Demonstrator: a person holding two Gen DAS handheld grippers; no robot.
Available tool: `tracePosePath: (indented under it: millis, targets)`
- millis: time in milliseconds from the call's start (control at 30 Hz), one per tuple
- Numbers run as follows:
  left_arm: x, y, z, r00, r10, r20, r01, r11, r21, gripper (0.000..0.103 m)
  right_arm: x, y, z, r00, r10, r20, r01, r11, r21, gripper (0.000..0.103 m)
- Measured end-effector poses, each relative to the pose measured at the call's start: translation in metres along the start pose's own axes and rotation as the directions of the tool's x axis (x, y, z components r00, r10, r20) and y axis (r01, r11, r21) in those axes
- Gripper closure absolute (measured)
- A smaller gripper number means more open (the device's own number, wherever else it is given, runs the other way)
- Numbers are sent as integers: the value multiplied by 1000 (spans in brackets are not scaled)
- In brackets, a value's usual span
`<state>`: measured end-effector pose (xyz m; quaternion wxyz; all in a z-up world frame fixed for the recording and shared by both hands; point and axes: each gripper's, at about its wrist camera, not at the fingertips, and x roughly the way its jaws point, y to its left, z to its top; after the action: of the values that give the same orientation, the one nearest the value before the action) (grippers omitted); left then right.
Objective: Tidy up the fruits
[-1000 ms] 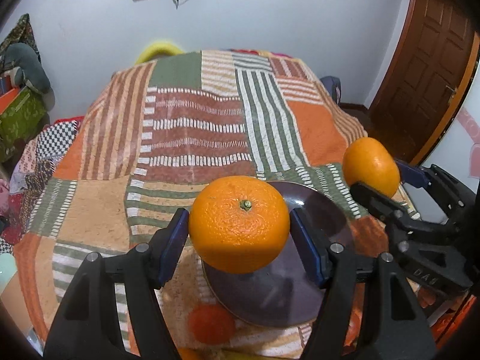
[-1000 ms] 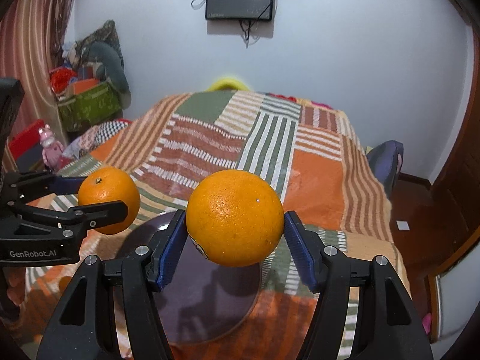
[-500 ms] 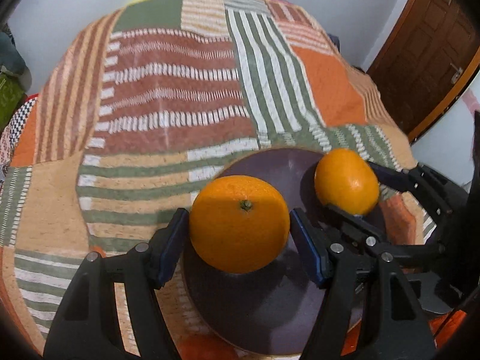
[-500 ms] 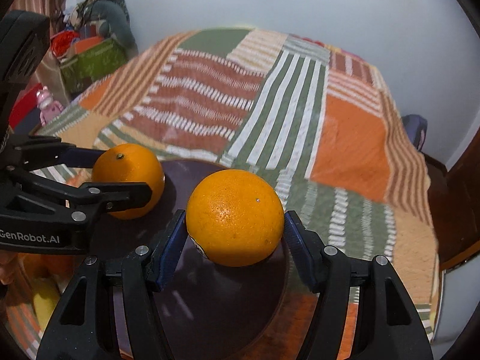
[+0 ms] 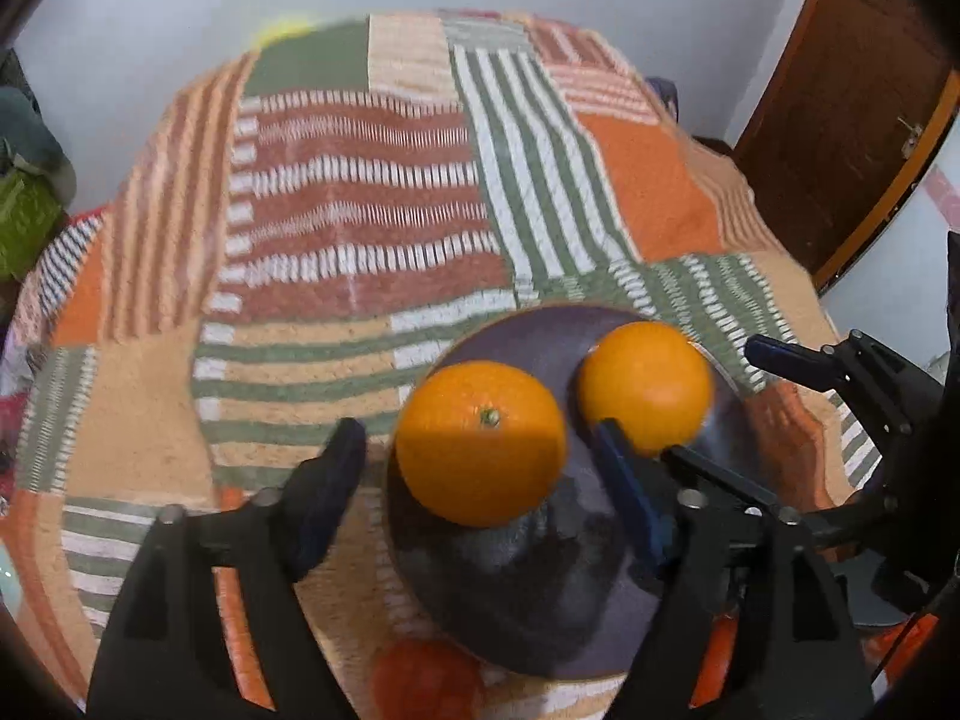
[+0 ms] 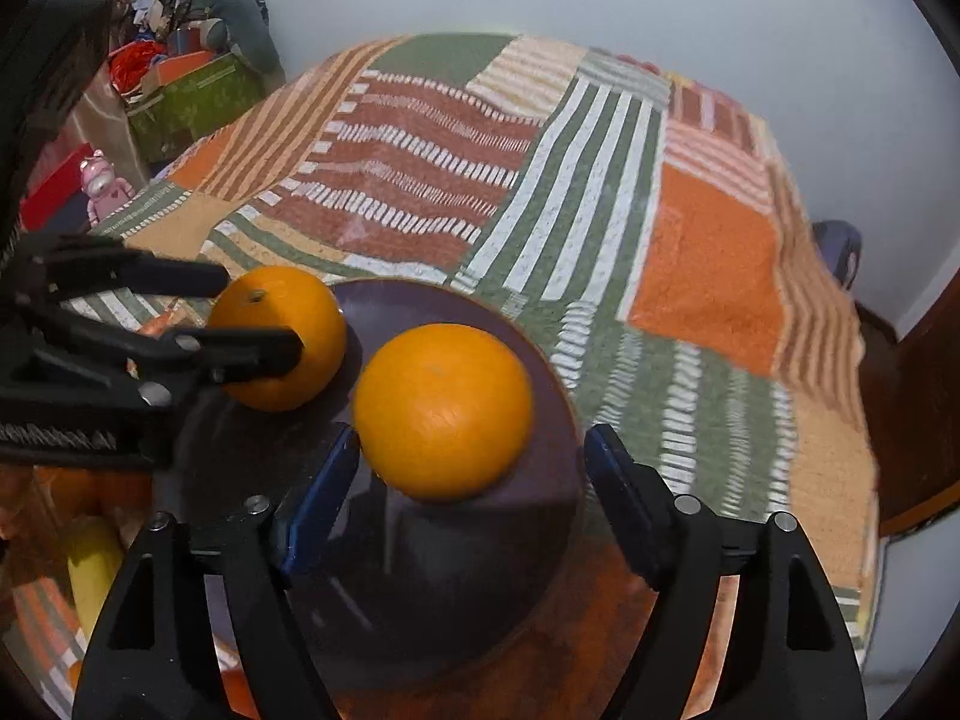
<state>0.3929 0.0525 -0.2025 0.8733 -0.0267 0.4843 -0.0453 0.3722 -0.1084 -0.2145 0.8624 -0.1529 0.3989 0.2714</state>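
Note:
Two oranges lie on a dark round plate (image 5: 522,594) on the patchwork bedspread. The stem-up orange (image 5: 480,441) sits at the plate's left side, in front of my left gripper (image 5: 477,468), whose jaws are spread wide and clear of it. The second orange (image 6: 443,411) lies between the open jaws of my right gripper (image 6: 471,468), touching neither pad clearly. In the right wrist view the plate (image 6: 540,372) and the stem-up orange (image 6: 279,336) show too, with the left gripper's fingers (image 6: 240,351) around that orange. The second orange also shows in the left wrist view (image 5: 647,387).
Another orange fruit (image 5: 426,681) lies on the bedspread just below the plate. A yellow banana (image 6: 90,570) lies at the lower left of the right wrist view. A wooden door (image 5: 840,90) stands at the right; boxes and clutter (image 6: 180,90) sit at the left.
Both grippers have opened and let go of their oranges, which now rest on the plate. Both grippers have drawn back slightly.

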Motion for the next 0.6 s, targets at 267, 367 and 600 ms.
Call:
tracePosePath:
  millis: [267,367,600]
  targets:
    - [-69,-12,-13,993,36,114,-41,999,36,19,-61,2,-9,996,-27,83,24,999,42,26]
    - [-94,-16,-26,988,43,147,-50,998,44,17,-88,4,-15,992,-42,120,34,998,62,26]
    - [-136,-21,-65,985,31,171,-38,999,37,13,-135,17,-38,981,-67,180,54,995,78,24]
